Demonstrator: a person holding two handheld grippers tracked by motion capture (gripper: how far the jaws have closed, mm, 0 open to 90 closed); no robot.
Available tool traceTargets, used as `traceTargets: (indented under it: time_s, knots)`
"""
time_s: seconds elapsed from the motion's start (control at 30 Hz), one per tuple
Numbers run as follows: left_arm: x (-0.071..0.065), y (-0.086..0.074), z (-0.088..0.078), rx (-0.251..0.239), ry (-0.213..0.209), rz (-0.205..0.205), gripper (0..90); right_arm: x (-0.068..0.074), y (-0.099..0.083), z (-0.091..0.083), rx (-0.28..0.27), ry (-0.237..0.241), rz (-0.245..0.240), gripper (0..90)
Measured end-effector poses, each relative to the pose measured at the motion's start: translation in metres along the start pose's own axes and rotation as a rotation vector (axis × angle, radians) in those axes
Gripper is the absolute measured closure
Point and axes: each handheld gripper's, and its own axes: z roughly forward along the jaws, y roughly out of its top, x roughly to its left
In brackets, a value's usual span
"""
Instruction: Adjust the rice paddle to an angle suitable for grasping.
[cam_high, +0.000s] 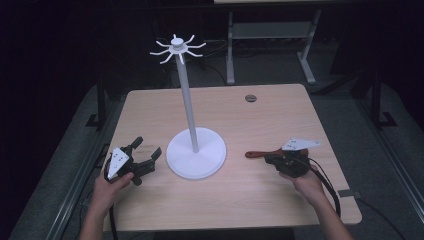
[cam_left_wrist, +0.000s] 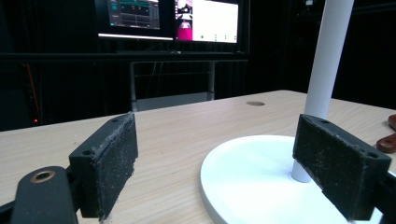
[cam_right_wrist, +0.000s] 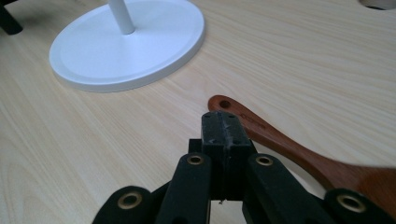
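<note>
The right hand-held gripper (cam_high: 274, 159) sits at the near right of the tabletop (cam_high: 260, 125), held from below by the person's right hand (cam_high: 306, 181). In the right gripper view its two black jaws stand pressed flat together with nothing between them. The brown wooden utensil (cam_right_wrist: 280, 142) lies on the tabletop just beside those jaws, its handle running alongside and past the tips; whether the handle touches the jaws cannot be told. The handle end carries a small hanging hole and points left, toward the stand. The broader end lies under the gripper body in the high view.

The left hand-held gripper (cam_high: 148, 152) rests at the near left of the tabletop, gripped by the person's left hand (cam_high: 111, 186). Its jaws are spread wide and hold nothing; they point right and slightly far, toward the stand. In the left gripper view the two pads frame the stand's base and pole without contact.

The white stand (cam_high: 189, 107) occupies the middle of the tabletop, between the two grippers. Its round flat base (cam_right_wrist: 93, 51) lies on the wood, and an upright pole rises to a head of curved hooks (cam_high: 177, 49). The hooks are bare.

A round cable port (cam_high: 250, 98) sits at the far right of the tabletop.
</note>
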Motion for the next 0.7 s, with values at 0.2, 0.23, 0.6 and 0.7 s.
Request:
traceTargets:
  time_s: [0.2,0.23,0.6,0.7]
  knots:
    - [-0.001,0.0,0.001,0.0,-0.001,0.002,13.4,0.004,0.015,0.019,0.005,0.007,-0.036,89.8]
    - [-0.001,0.0,0.001,0.0,-0.001,0.003,13.4,0.005,0.016,0.021,0.008,0.006,-0.042,89.8]
    - [-0.001,0.0,0.001,-0.001,0.0,0.001,13.4,0.005,0.031,0.047,0.001,0.005,-0.054,89.8]
    - [-0.001,0.0,0.001,-0.001,0.0,0.002,13.4,0.004,0.031,0.057,0.002,0.0,-0.057,89.8]
